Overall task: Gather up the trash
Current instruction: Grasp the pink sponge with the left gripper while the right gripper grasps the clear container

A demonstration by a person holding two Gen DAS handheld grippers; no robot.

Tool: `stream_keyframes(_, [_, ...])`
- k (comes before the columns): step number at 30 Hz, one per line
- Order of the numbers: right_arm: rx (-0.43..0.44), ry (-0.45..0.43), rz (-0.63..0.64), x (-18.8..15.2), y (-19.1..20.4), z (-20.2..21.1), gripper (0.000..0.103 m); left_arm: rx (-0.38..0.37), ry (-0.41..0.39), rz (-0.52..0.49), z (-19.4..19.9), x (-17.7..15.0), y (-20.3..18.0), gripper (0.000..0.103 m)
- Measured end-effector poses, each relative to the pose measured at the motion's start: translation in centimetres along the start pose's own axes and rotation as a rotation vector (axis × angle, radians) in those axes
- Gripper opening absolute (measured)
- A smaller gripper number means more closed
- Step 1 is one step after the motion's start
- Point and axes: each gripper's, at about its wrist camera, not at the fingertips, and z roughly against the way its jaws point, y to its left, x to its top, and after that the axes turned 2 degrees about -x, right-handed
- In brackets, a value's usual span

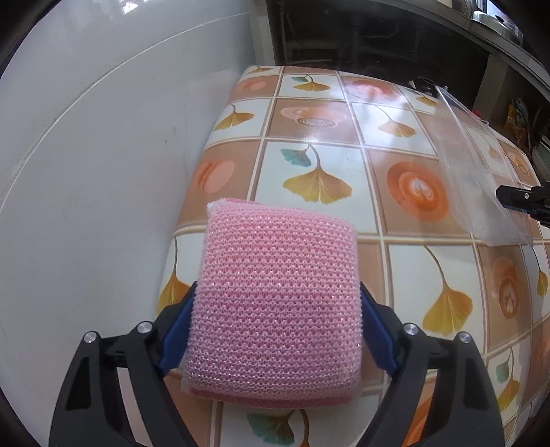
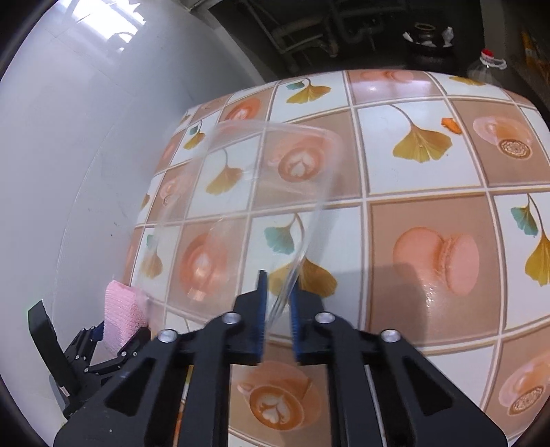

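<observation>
Over the desk (image 1: 343,161) with the ginkgo-leaf and coffee-cup cloth, both pieces of trash are in hand. Left gripper (image 1: 275,330): jaws wide, blue pads pressed on either side of a pink mesh scouring sponge (image 1: 275,302), which sits above the desk's wall-side edge. Right gripper (image 2: 276,309): jaws nearly together, pinching the rim of a clear plastic container (image 2: 261,192), tilted up off the desk; from the left wrist view it shows at the far right (image 1: 481,172). Judgement: pick-up is done for these two items; carrying them to a bin and dropping them is left. No bin visible in either view. Desk otherwise bare as far as seen. Beyond the desk's far edge: a plastic bottle with red cap (image 2: 486,63) and dark pipes (image 2: 343,27). White wall (image 1: 86,137) runs close along the desk beside the sponge, limiting the left hand's room.
</observation>
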Motion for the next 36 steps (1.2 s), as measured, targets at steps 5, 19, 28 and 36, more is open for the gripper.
stream_keyframes(5, [-0.009,0.01,0.064,-1.9,-0.8,2.0,0.003,-0.018,0.009,-0.02,0.8,-1.4,-0.8,0.081])
stream_keyframes(19, [-0.085,0.043,0.272,-15.4,-4.6,11.7,0.002,-0.198,0.043,-0.019,8.3,-12.5,-4.1,0.081])
stream_keyframes(28, [-0.117,0.006,0.239,-22.4,-6.8,15.7,0.003,-0.352,0.092,0.076,11.7,-18.7,-5.8,0.085])
stream_keyframes(36, [-0.107,-0.027,0.196,-24.1,-7.2,16.5,0.015,-0.323,0.082,0.045,11.8,-18.7,-6.6,0.093])
